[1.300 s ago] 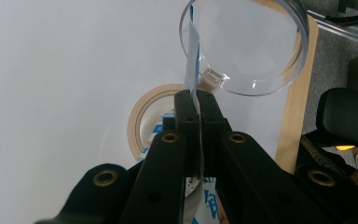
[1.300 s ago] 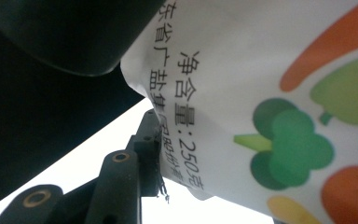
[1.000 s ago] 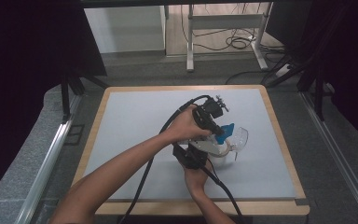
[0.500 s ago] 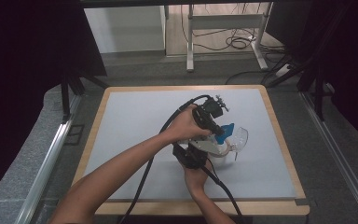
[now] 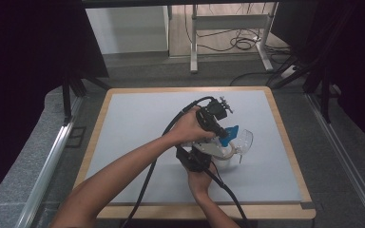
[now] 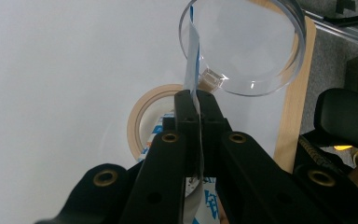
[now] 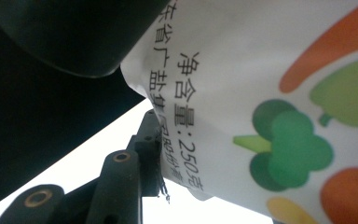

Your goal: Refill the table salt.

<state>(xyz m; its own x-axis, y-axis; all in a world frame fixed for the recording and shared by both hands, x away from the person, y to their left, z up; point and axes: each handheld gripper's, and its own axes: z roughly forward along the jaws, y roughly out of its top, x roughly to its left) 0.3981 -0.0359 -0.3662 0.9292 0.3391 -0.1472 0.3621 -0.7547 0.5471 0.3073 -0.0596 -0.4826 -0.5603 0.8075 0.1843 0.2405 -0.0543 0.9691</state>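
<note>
A grey table (image 5: 138, 118) with a wooden rim lies bare from 9 to 12 o'clock. Both forearms enter from 6 o'clock, meeting right of centre. The left gripper (image 6: 197, 105) pinches a printed bag (image 7: 261, 93) shut; the right gripper (image 7: 151, 135) clamps its edge beside a clear bowl (image 6: 256, 46) and tape roll (image 6: 142, 114)

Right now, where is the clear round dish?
In the high view the clear dish lies on the table's right half, just right of both grippers; in the left gripper view it sits beyond the tape roll.
</note>
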